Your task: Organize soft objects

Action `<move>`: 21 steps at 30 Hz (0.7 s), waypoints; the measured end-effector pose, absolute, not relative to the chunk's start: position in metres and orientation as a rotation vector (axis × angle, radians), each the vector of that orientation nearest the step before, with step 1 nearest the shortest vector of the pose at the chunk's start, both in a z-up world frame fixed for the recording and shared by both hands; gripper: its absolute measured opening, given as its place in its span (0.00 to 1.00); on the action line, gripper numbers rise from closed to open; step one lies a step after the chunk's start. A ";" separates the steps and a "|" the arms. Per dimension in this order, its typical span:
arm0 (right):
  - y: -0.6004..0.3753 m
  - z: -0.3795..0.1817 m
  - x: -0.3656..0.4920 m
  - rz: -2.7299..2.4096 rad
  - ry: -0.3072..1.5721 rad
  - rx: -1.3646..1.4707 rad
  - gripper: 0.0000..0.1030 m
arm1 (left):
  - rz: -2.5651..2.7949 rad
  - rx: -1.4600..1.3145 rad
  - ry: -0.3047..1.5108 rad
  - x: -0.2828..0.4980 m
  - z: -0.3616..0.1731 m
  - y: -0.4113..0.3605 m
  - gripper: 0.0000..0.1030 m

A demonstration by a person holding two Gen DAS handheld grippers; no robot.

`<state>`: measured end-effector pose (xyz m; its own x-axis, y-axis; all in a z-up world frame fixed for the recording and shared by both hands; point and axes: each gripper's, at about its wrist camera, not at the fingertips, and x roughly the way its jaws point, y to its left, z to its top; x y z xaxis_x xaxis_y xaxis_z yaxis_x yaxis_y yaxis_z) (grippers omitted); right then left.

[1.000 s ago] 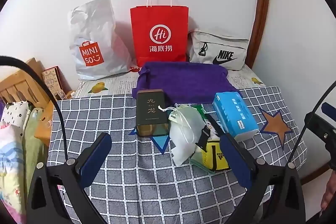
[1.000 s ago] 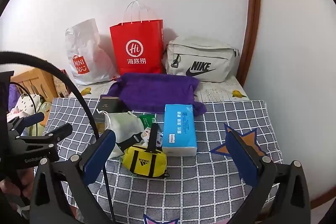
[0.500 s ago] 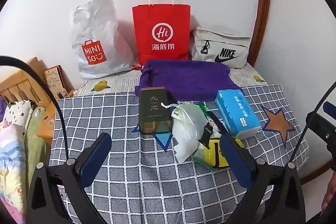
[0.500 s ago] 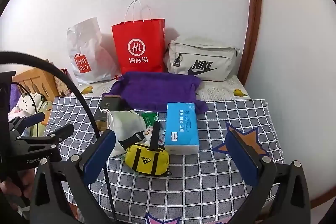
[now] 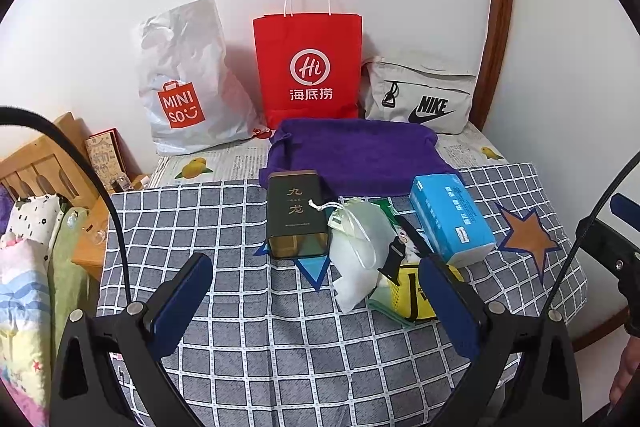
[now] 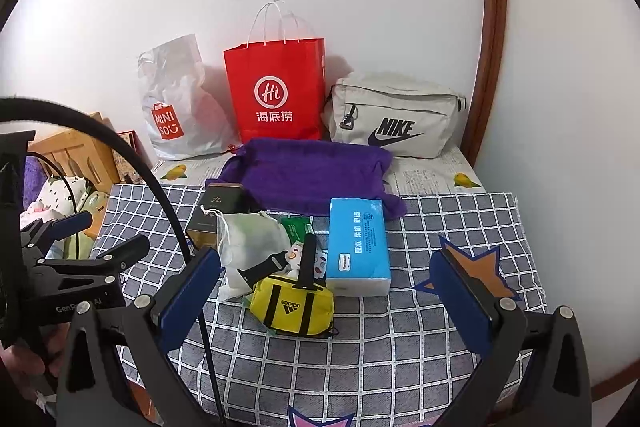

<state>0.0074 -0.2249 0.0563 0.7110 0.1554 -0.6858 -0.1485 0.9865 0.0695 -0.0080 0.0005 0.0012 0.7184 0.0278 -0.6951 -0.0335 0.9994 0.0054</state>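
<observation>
Checked tablecloth [image 6: 400, 347] bare near its front edge, both hand-held grippers, left [image 5: 316, 303] and right [image 6: 324, 291], spread wide, empty.

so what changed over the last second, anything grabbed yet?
Nothing grabbed. Both views shift slightly, consistent with small camera motion: the left claw and right claw hang open over the checkered cloth. The drawstring pouch, yellow Adidas bag, blue tissue pack and dark tin sit where they were.

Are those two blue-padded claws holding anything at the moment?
No. The left gripper and right gripper are both open and empty above the grey checked tablecloth.
</observation>
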 end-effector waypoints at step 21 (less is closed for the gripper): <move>-0.226 0.056 0.009 0.170 0.765 0.035 1.00 | 0.026 -0.031 0.755 -0.011 0.008 0.003 1.00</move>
<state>0.0090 -0.2263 0.0564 0.7084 0.1662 -0.6859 -0.1408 0.9856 0.0933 -0.0115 0.0029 0.0083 0.7278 0.0125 -0.6857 -0.0349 0.9992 -0.0187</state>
